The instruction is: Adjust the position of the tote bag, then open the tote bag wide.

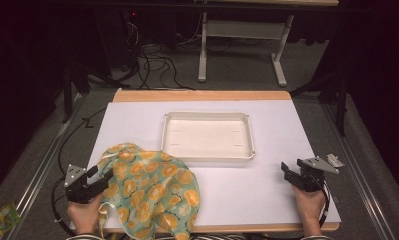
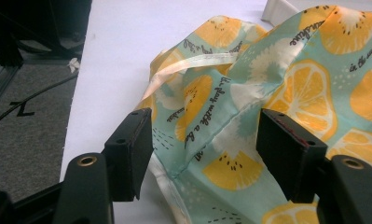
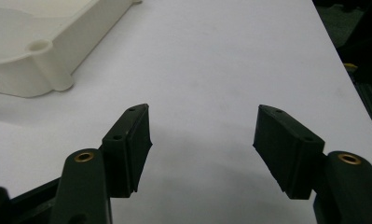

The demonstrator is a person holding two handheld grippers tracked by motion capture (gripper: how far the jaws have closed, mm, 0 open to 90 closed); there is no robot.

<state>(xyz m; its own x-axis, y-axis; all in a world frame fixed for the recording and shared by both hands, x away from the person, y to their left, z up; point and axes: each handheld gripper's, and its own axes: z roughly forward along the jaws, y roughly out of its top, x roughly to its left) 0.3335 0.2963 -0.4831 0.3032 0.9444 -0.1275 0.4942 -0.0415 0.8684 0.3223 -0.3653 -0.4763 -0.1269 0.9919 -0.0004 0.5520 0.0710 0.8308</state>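
While left tongs (image 2: 204, 140) gape, crumpled lemon-print cloth (image 2: 286, 93) lies soft between.

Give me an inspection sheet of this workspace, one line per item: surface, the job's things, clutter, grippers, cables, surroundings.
Surface: white table top with a wooden far edge, flat and clean.
Job's things: orange-slice print cloth lies crumpled at the near left, one edge against the white tray; the tray looks empty.
Clutter: nothing seen on the table.
Grippers: left gripper open, its fingers straddling a fold of the cloth; right gripper open over bare table, holding nothing.
Cables: black gripper cable loops off the left edge; more black cables on the floor beyond.
Surroundings: grey floor, white table frame behind, dark background.
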